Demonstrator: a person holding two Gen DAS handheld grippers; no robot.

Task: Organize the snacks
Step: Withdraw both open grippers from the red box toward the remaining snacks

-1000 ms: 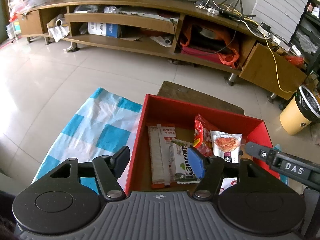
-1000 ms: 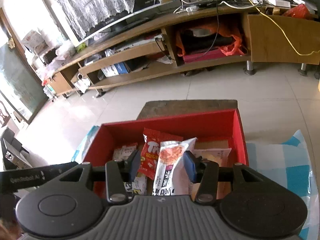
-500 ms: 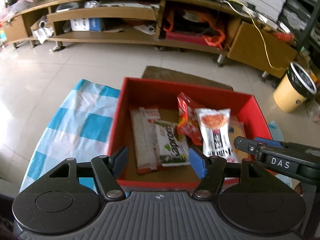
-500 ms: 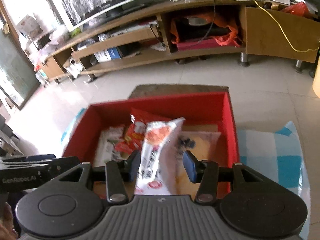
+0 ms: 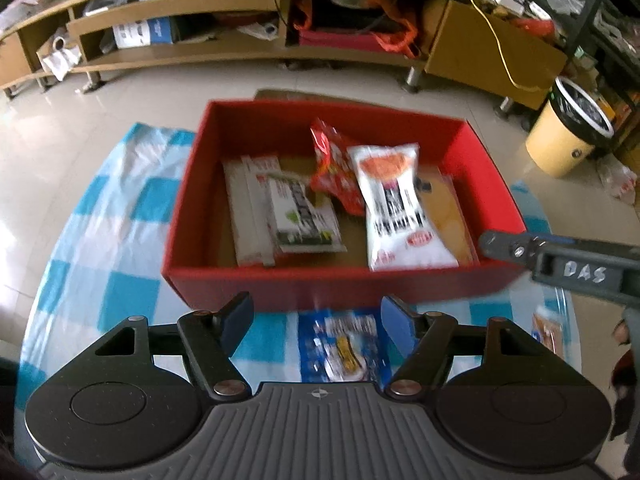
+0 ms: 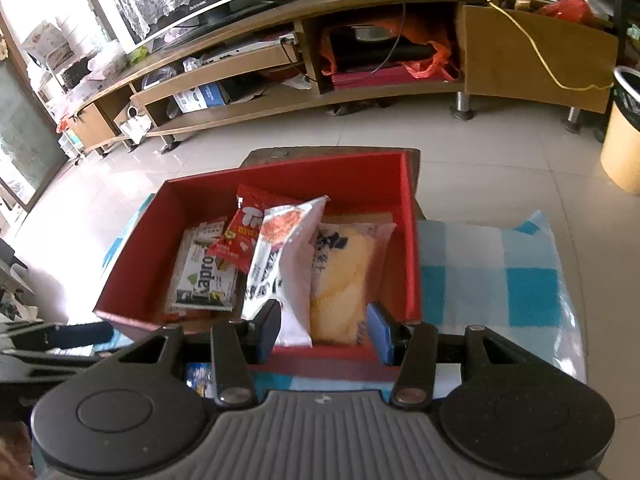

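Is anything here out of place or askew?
Yes. A blue snack packet lies on the checked cloth outside the red box, where the other snacks sit. Inside, the red packet leans crookedly across its neighbours.

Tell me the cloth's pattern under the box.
Blue and white checks on the cloth; the left wrist view shows it best, beside the red box.
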